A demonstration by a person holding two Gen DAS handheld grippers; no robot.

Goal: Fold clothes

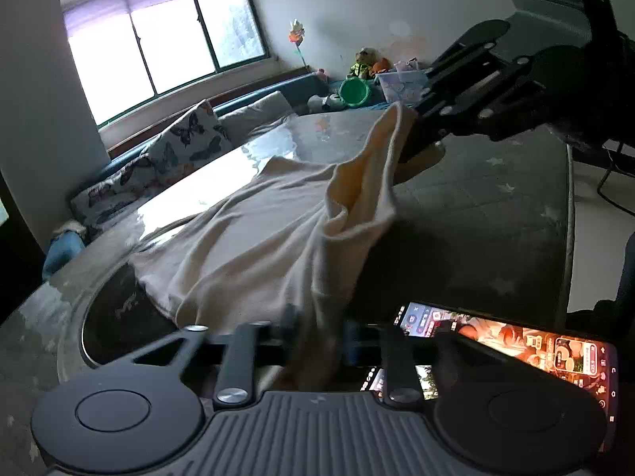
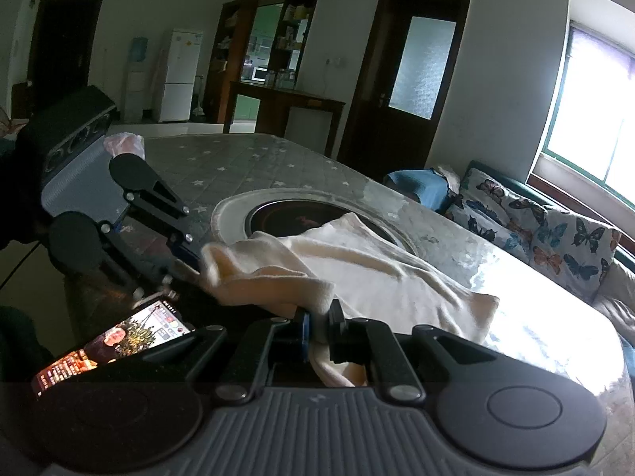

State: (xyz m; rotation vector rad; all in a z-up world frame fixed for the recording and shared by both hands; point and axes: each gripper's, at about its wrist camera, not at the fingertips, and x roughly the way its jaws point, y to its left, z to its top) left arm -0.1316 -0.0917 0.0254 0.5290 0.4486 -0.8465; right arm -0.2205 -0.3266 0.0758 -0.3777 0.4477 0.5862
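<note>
Both grippers, left and right, pinch the cream garment's near edge, lifted off the table, its far part rumpled, no neat fold showing.

- Nothing here is reading clearly.
- The phone by the table edge is showing a lit app screen, its small characters blurring beyond reading.
</note>
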